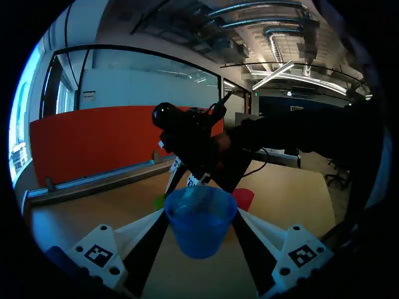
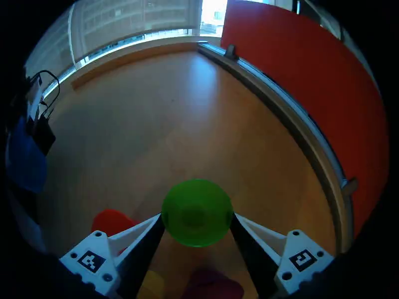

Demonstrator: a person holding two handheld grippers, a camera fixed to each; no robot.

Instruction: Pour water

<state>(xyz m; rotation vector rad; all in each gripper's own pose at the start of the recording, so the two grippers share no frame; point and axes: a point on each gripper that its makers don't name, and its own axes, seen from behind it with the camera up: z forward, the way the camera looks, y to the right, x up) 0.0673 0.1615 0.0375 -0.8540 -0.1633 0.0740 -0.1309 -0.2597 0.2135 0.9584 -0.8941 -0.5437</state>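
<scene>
In the left gripper view, my left gripper is shut on a translucent blue cup, held upright above the wooden table. I cannot tell whether there is water in it. Beyond it a hand holds my right gripper, with a bit of green cup at its tips. A red cup stands on the table behind. In the right gripper view, my right gripper is shut on the green cup, seen from above over the table. The red cup lies to the lower left, and the blue cup is at the far left.
A red wall panel above a metal rail runs along the table's far side. A yellow object and a dark red one show under my right gripper. Bare wooden tabletop stretches ahead.
</scene>
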